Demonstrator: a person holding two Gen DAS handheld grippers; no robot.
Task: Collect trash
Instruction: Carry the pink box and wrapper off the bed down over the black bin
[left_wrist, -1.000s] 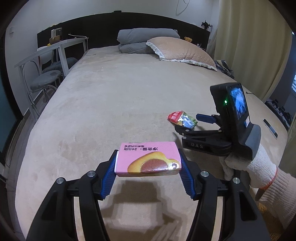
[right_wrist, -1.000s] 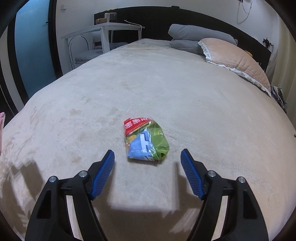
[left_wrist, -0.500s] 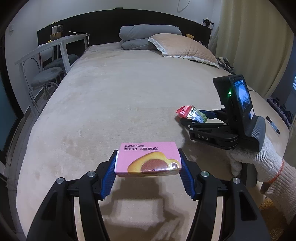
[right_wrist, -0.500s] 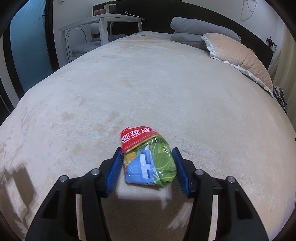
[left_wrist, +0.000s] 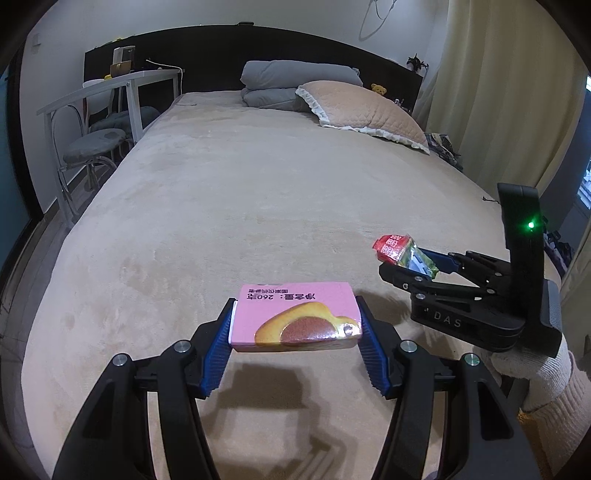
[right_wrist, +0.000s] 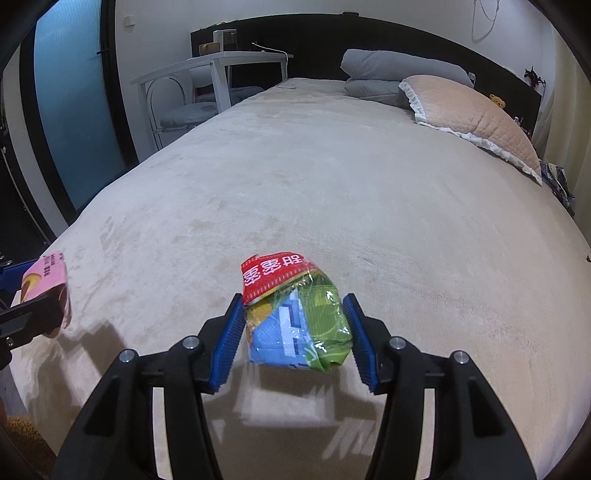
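A pink snack box (left_wrist: 295, 315) with a cake picture hangs just above the beige bed cover, and my left gripper (left_wrist: 295, 332) is shut on its two ends. A crumpled snack bag (right_wrist: 295, 314), red at the top and green and blue below, is lifted off the cover with my right gripper (right_wrist: 295, 332) shut on its sides. In the left wrist view the right gripper (left_wrist: 417, 264) stands at the right, held by a white-gloved hand (left_wrist: 535, 373), with the snack bag (left_wrist: 397, 249) sticking out of its fingers. The pink box (right_wrist: 46, 286) shows at the right wrist view's left edge.
The bed (left_wrist: 258, 206) fills both views. Grey pillows (left_wrist: 295, 83) and a pink quilted pillow (left_wrist: 362, 109) lie at its head against a dark headboard. A white desk (left_wrist: 110, 88) with stools stands left of the bed. Curtains (left_wrist: 506, 92) hang on the right.
My right gripper closed on the snack bag and lifted it off the bed cover. The left gripper kept its hold on the pink box and shifted slightly.
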